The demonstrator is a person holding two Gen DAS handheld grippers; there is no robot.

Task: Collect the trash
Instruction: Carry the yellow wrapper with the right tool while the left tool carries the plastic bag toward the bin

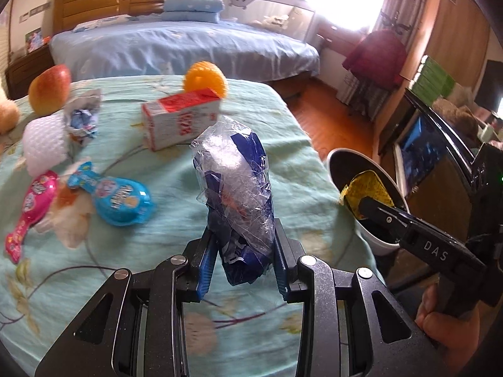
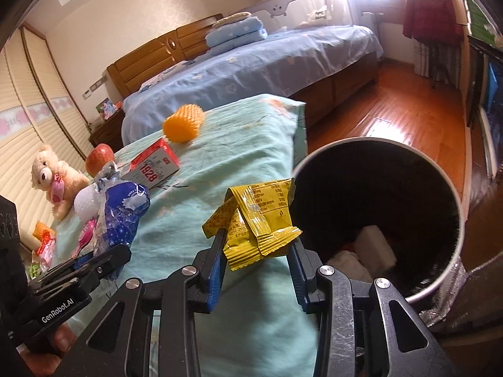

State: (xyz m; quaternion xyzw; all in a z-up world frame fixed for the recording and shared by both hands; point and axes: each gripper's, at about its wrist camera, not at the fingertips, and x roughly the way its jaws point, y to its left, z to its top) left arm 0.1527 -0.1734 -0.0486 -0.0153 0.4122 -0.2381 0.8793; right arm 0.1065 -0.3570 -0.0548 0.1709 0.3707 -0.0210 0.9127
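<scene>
The right gripper (image 2: 256, 248), clamped on a crumpled yellow foil wrapper (image 2: 256, 216), sits just beside the round dark-lined metal bin (image 2: 452, 267) to its right, nearer than the left gripper (image 1: 242, 264), which pinches an upright blue-and-clear plastic bag (image 1: 235, 188).

Both wrist cameras look steeply down along their fingers, close over the green-sheeted table (image 1: 151, 169), sharing the bin (image 2: 459, 220) and blue bed (image 1: 188, 47) beyond.
</scene>
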